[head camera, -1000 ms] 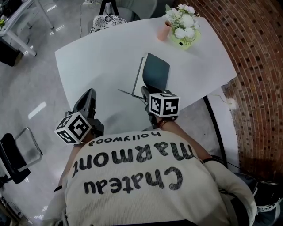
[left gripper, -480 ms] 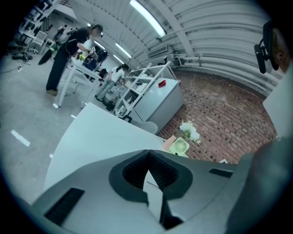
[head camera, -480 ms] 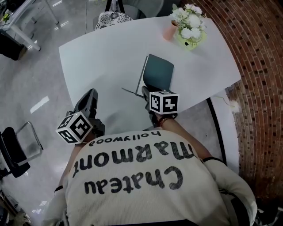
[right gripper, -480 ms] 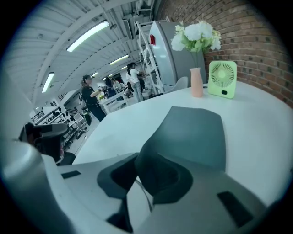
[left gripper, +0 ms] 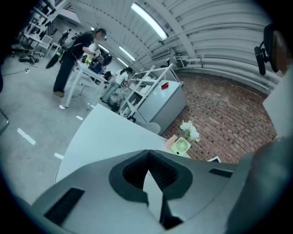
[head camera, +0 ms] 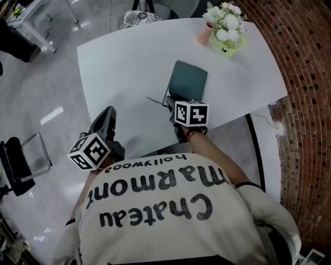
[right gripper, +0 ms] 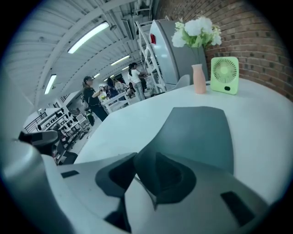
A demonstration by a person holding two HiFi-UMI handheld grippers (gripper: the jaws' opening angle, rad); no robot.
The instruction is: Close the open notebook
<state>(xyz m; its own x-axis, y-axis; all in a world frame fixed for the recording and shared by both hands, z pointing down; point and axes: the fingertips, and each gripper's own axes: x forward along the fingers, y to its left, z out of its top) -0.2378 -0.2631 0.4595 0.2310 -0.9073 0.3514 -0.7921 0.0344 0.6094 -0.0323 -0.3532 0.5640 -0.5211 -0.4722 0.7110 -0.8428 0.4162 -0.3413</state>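
Observation:
A dark teal notebook (head camera: pixel 190 80) lies on the white table (head camera: pixel 129 62), with a thin strip of white page edge along its left side. My right gripper (head camera: pixel 170 101) is at its near left corner. In the right gripper view the cover (right gripper: pixel 201 132) curls down from the book into the gap of the right gripper (right gripper: pixel 137 176). Those jaws are opening, and the pads stand apart from the cover's corner. My left gripper (head camera: pixel 108 113) hovers at the table's near left edge, away from the notebook. In its own view the left gripper (left gripper: pixel 147 155) has its tips together on nothing.
A pink vase (head camera: pixel 204 33) with white flowers (head camera: pixel 225 15) and a small green fan (head camera: pixel 230 44) stand at the table's far right. A chair (head camera: pixel 139 18) sits behind the table and another chair (head camera: pixel 15 160) on the floor at left. Brick paving (head camera: pixel 305 77) lies to the right.
The right gripper has stayed at the notebook's near corner and sunk a little. The left gripper has shifted slightly along the table's edge. The head view has drifted.

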